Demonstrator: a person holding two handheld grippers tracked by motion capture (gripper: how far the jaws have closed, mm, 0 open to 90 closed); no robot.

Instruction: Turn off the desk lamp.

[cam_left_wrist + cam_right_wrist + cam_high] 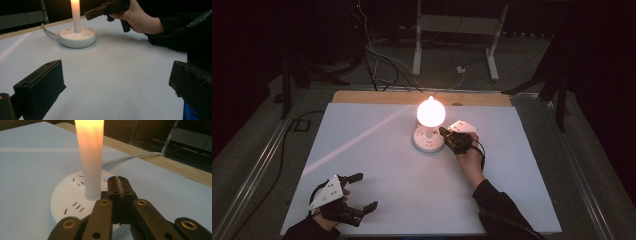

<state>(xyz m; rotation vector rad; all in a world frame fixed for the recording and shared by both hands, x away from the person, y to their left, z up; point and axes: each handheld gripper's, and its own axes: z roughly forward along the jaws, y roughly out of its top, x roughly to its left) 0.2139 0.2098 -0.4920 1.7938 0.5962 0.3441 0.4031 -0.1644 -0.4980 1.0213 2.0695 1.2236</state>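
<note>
Lit lamp glows in the round white power strip, mid-table toward the far edge. Right gripper, jaws pressed together and empty, hovers over its button. Left gripper rests wide apart, near corner. Any lettering looks unreadable.

White sheet over wooden tabletop.

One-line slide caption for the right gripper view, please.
Right gripper, jaws shut and empty, poised over the round white power strip beside its blue-lit button, next to the glowing lamp.
</note>
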